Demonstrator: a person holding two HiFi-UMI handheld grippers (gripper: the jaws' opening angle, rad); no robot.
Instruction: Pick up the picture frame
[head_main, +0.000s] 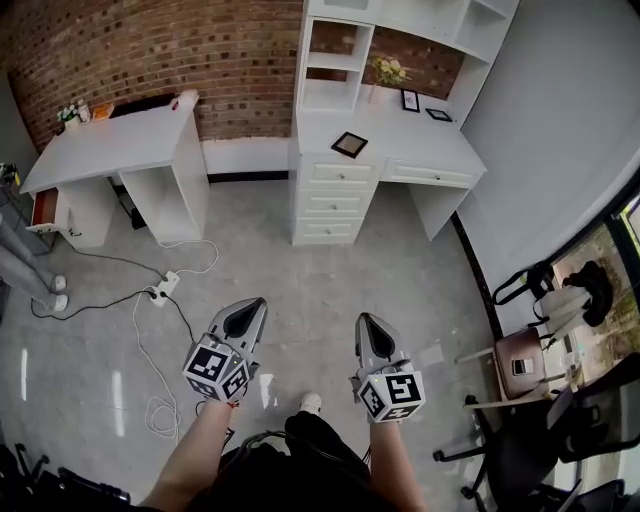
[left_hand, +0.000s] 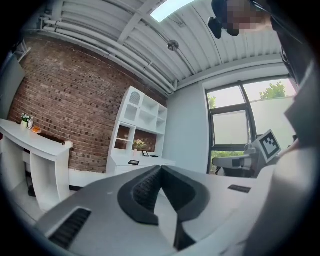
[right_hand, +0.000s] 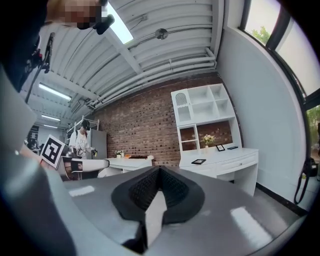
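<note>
A dark picture frame (head_main: 349, 144) lies flat on the white desk (head_main: 400, 135) against the brick wall, far ahead of me. It also shows small in the left gripper view as the picture frame (left_hand: 133, 162) and in the right gripper view as the picture frame (right_hand: 198, 161). A second frame (head_main: 410, 100) stands upright further back, and a third (head_main: 438, 114) lies flat beside it. My left gripper (head_main: 258, 303) and right gripper (head_main: 364, 320) are held level over the grey floor, well short of the desk. Both have their jaws together with nothing between them: left gripper (left_hand: 160, 167), right gripper (right_hand: 159, 169).
A vase of flowers (head_main: 388, 70) stands on the desk under the shelf unit (head_main: 335, 60). Another white desk (head_main: 110, 140) is at the left. A power strip with cables (head_main: 160, 292) lies on the floor. Chairs (head_main: 530, 350) stand at the right. A person (right_hand: 82, 135) stands at the far left.
</note>
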